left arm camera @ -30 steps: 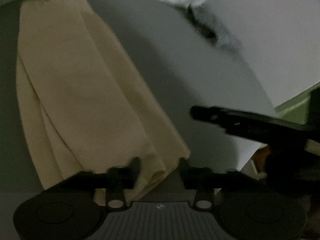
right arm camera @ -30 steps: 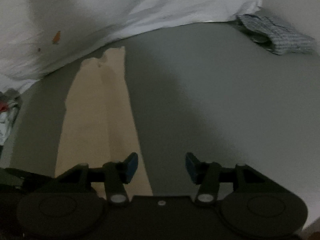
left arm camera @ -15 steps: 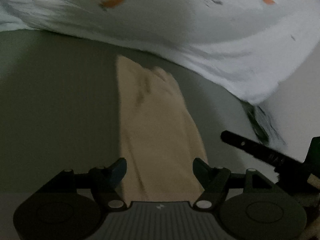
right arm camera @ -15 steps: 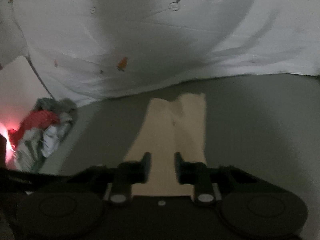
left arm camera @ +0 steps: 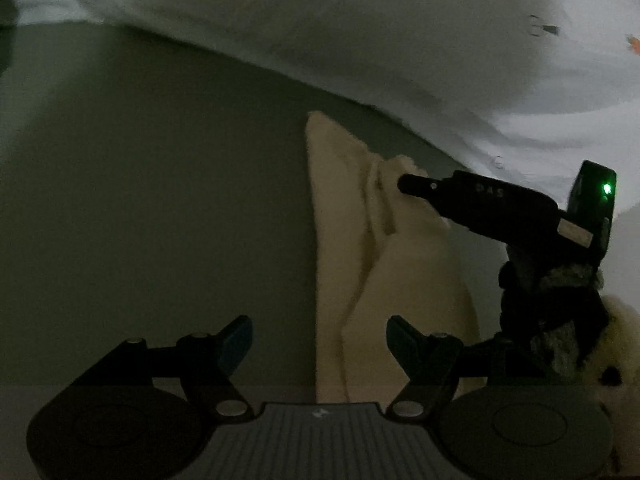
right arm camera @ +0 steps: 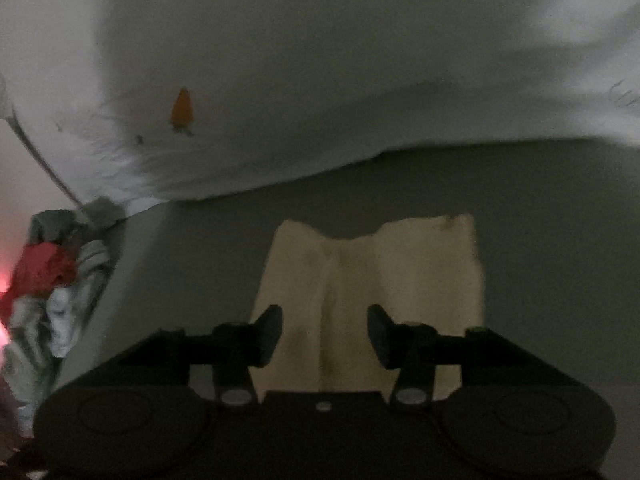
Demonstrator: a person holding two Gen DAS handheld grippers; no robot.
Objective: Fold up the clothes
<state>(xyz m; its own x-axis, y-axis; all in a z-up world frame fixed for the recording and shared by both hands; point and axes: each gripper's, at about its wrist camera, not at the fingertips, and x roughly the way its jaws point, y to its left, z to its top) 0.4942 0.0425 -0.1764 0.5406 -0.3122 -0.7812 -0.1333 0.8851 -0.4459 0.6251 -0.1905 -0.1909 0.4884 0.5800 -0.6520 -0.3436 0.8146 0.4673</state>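
Our right gripper (right arm camera: 325,332) has spread wider over the folded cream garment (right arm camera: 400,264), while our left gripper (left arm camera: 319,340) hovers open above it.

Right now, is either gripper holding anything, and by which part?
Nothing is held. The left gripper and right gripper both have open jaws above the folded cream cloth on the grey surface, with no fabric pinched.

A white sheet (right arm camera: 320,80) printed with orange carrots (right arm camera: 182,107) is lying bunched across the far side of the grey bed (left arm camera: 140,200).
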